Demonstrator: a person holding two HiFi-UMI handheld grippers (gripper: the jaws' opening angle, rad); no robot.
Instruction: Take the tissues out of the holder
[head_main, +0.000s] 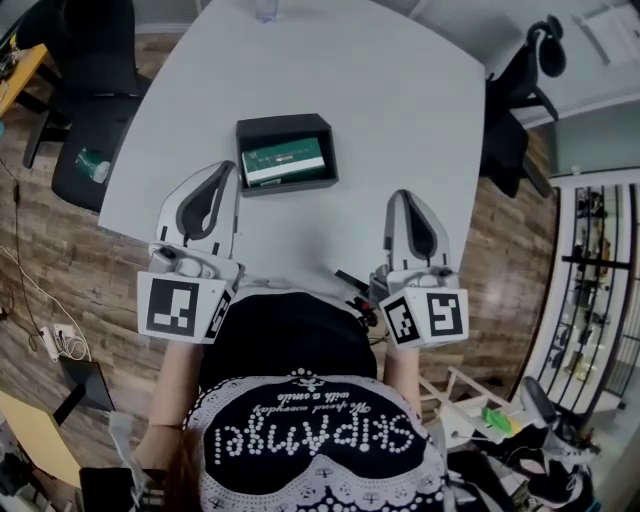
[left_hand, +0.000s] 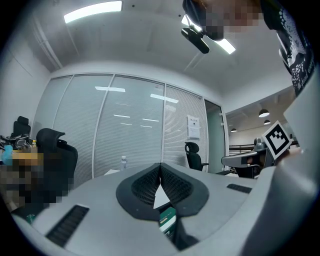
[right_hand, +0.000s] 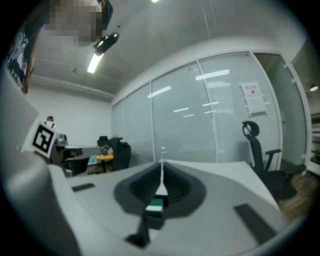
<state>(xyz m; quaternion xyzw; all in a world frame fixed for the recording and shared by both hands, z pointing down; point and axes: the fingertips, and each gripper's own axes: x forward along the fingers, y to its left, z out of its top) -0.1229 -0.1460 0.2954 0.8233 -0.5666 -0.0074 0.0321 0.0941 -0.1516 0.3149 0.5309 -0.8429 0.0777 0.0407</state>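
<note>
A black tissue holder (head_main: 285, 128) stands in the middle of the white table (head_main: 400, 110), with a green tissue pack (head_main: 284, 160) lying inside it. My left gripper (head_main: 224, 170) hovers just left of the holder and near it, its jaws shut and empty. My right gripper (head_main: 403, 198) is to the right of the holder and nearer the person, also shut on nothing. In the left gripper view the pack (left_hand: 167, 219) shows below the closed left gripper (left_hand: 160, 166). The right gripper view has the pack (right_hand: 156, 205) ahead, under the closed right gripper (right_hand: 161, 167).
A clear bottle (head_main: 265, 10) stands at the table's far edge. Black office chairs sit at the left (head_main: 85, 90) and the right (head_main: 520, 90) of the table. The person's body is close against the near table edge. Glass walls lie beyond.
</note>
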